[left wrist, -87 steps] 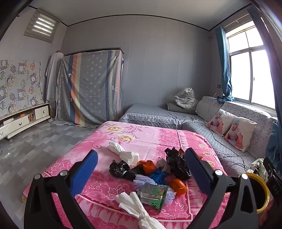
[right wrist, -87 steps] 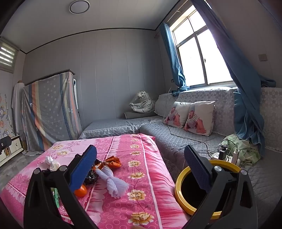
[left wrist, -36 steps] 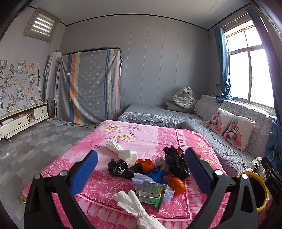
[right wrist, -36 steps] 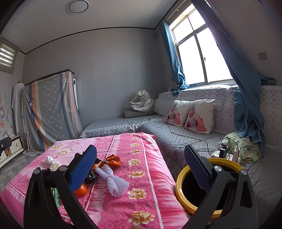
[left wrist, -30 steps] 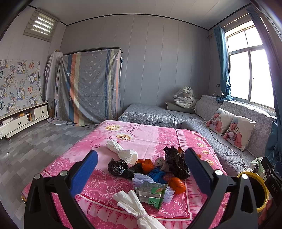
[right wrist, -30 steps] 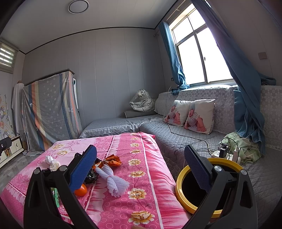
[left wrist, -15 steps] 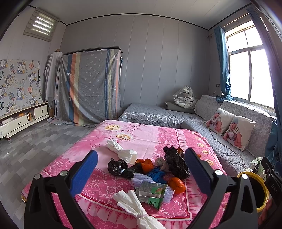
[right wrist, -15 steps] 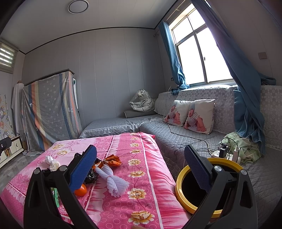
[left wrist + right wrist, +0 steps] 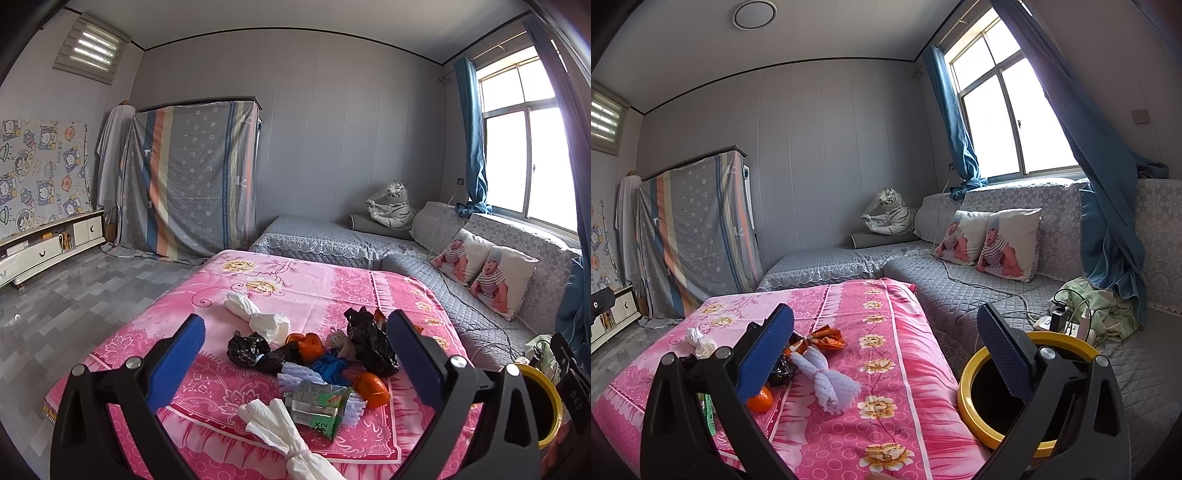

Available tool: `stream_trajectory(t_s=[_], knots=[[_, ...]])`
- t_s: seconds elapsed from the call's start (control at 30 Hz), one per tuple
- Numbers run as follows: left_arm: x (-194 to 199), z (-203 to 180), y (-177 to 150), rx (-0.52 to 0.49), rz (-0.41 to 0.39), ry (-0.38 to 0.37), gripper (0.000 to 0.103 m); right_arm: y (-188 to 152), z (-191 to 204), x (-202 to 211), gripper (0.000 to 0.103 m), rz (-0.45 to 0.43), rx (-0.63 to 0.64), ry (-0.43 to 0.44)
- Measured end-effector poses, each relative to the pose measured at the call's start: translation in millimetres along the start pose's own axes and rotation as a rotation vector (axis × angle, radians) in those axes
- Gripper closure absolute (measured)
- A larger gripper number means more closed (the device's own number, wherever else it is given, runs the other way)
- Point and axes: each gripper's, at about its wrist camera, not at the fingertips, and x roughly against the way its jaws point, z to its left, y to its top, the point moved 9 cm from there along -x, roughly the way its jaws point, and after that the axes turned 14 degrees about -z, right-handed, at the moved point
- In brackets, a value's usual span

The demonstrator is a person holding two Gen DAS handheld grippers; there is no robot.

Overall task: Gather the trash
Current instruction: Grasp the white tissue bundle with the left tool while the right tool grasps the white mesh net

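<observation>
Both grippers were empty, jaws wide. Left wrist view: the left gripper (image 9: 295, 354) hung above the trash pile (image 9: 314, 358) on the pink cloth (image 9: 229, 391), apparently lining up a pick. Right wrist view: the right gripper (image 9: 884, 349) faced the yellow-rimmed bin (image 9: 975, 402) beside the table, trash (image 9: 827, 380) left of it.

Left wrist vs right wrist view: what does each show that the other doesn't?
Left wrist only: the green carton, blue glove and the near white tissue bundle.
Right wrist only: the ceiling light and the bin's dark inside.
Both: pink tablecloth, black bags, yellow-rimmed bin, tiger toy; left gripper and right gripper open, empty.
</observation>
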Motion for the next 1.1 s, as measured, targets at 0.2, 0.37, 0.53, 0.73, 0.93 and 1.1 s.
stream_trajectory(t_s=[0.2, 0.37, 0.53, 0.73, 0.93, 1.1], knots=[[-1, 1, -2, 0.009, 0.019, -0.013, 0.008, -2, 0, -2, 0.008, 0.005, -0.004, 0.000], [0, -3, -8, -0.003, 0.029, -0.099, 0.008, -4, -1, -6, 0.008, 0.014, -0.004, 0.014], [-2, 2, -32, -0.034, 0.085, -0.181, 0.008, -17, 2, -27, 0.008, 0.066, 0.004, 0.083], [-7, 13, -77, -0.077, 0.226, -0.226, 0.008, -50, 17, -56, 0.008, 0.173, 0.023, 0.240], [-18, 15, -122, -0.017, 0.393, -0.286, 0.008, -86, 50, -78, 0.008, 0.295, 0.114, 0.428], [-27, 14, -142, 0.041, 0.467, -0.304, 0.008, -110, 74, -87, 0.008, 0.403, 0.158, 0.590]])
